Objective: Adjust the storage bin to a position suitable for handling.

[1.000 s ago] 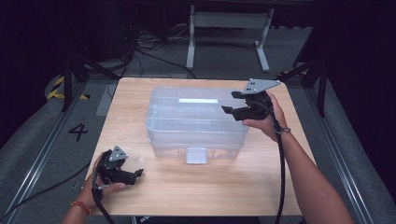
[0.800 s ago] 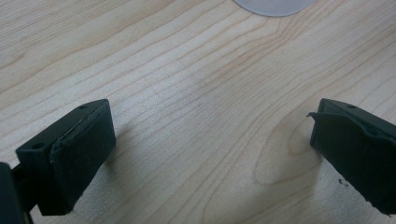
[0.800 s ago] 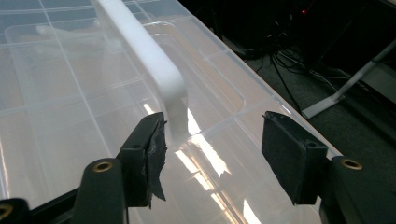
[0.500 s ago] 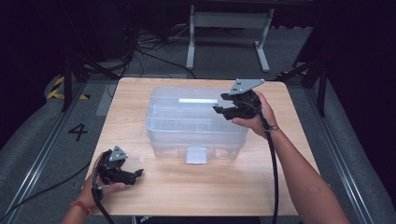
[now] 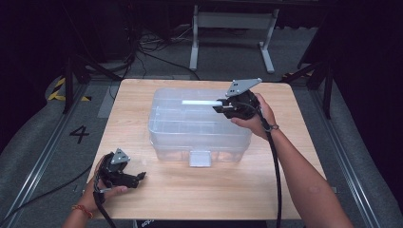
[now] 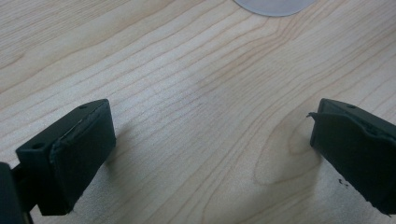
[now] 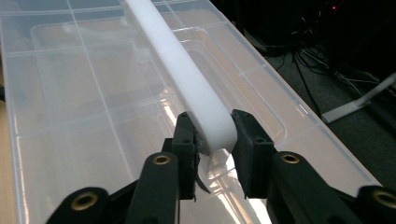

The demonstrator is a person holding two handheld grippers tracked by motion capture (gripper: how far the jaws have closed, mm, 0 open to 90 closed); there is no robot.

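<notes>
The white handle (image 7: 187,79) on the lid of the clear storage box (image 5: 199,123) sits in the middle of the table, and we have our right gripper (image 7: 212,140) clamped on its near end, one jaw pressed against each side. In the high view, that gripper (image 5: 219,106) reaches over the box's right part, the grey plate tilted above it. Our left gripper (image 5: 138,178) rests low near the table's front left corner, well apart from the box, its jaws spread wide over bare wood (image 6: 196,107). A grey latch (image 5: 199,158) hangs at the box's front wall. Nothing stands between our grippers and the box. The table (image 5: 304,142) is light, grained wood. Around it lies grey floor with a painted "4" (image 5: 79,134), yellow-black tape (image 5: 57,90), loose cables (image 5: 147,52), and a white metal stand (image 5: 233,21) behind, in a dark room.
</notes>
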